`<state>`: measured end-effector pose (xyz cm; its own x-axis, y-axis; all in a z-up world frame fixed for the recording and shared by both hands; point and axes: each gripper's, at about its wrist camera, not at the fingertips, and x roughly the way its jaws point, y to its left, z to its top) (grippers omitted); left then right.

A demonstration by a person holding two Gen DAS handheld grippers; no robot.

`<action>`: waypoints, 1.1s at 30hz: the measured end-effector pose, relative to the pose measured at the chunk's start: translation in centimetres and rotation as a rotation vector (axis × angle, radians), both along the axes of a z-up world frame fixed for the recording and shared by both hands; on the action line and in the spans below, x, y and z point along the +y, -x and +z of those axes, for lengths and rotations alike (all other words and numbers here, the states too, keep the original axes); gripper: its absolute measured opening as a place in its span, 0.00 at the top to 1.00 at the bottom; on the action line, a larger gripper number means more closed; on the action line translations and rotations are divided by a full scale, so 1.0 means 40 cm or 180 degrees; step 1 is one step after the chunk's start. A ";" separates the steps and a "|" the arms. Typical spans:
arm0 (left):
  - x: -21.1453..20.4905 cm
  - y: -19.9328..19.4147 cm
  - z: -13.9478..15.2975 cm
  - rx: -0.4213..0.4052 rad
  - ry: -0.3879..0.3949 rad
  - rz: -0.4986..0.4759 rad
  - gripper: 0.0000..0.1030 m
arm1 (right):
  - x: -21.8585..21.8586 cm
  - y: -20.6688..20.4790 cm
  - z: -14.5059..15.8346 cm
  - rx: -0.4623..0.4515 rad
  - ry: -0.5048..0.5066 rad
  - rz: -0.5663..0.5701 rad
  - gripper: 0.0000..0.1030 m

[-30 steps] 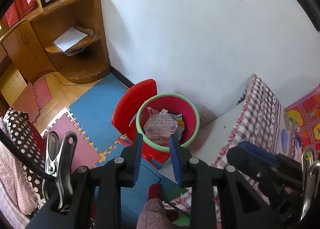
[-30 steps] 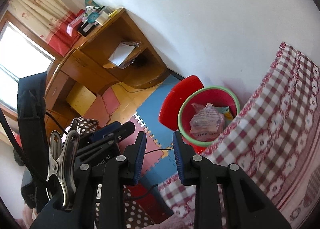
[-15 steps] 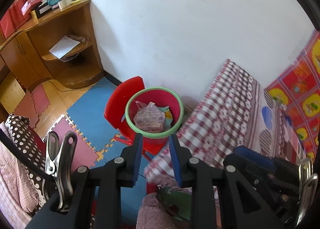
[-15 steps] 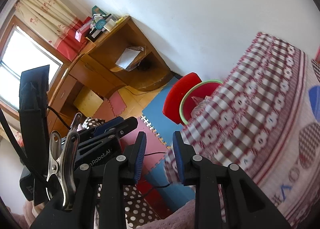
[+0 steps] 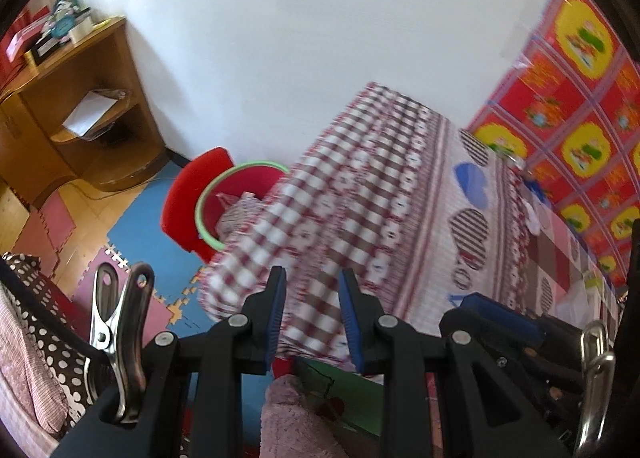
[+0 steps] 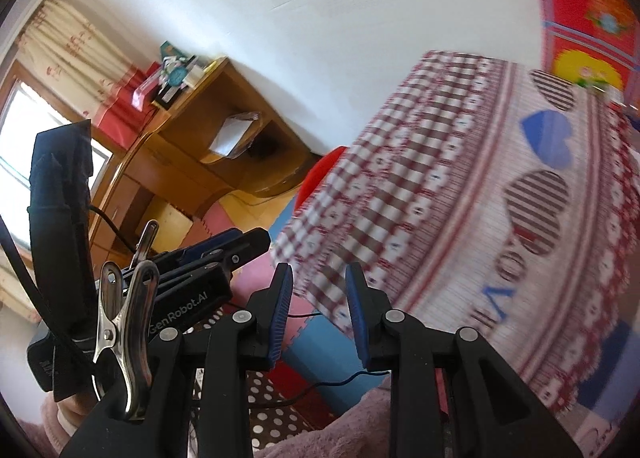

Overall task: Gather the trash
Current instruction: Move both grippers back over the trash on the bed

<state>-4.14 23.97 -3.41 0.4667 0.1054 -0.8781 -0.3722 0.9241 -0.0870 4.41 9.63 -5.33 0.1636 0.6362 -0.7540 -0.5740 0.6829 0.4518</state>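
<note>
Both grippers are hanging empty above the foot of the bed, so no piece of trash is being carried at this moment. The left gripper [image 5: 311, 314] is holding its blue-padded fingers a moderate gap apart with nothing between them, and the right gripper [image 6: 319, 312] is showing the same moderate, empty gap.

The red plastic bin with a green rim [image 5: 240, 198] is sitting on the floor at the foot of the bed, just beside a red plastic chair [image 5: 188, 194], and the hanging red-and-white checked bedsheet [image 5: 360, 194] is covering part of it. One crumpled, printed plastic bag [image 5: 236, 210] is lying inside the bin, so at least some trash is already collected. In the right wrist view the sheet is hiding the bin completely.

What is left is harder to judge. Small pale and blue items [image 5: 532, 202] are lying far up the bed near the colourful red-and-yellow patterned wall cloth [image 5: 580, 98], but they are blurred, and I cannot tell whether they are trash. Judging by the empty fingers pointing over the bed, the next pickup is probably being sought there.

Counted: two grippers, one bin, one chair, one bag visible in the bin, one bed, and one wooden corner shelf unit [image 5: 80, 114] holding one sheet of white paper [image 5: 90, 114].
</note>
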 end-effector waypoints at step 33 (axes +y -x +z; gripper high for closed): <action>-0.390 -0.304 -0.010 0.0152 0.0083 -0.1241 0.73 | -0.436 -0.160 0.018 -0.0021 0.0124 -0.1446 0.72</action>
<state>8.04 8.39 -3.82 0.4258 -0.0946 -0.8998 0.0022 0.9946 -0.1035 10.83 -7.80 -4.62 0.4244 0.4702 -0.7738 -0.2152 0.8825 0.4182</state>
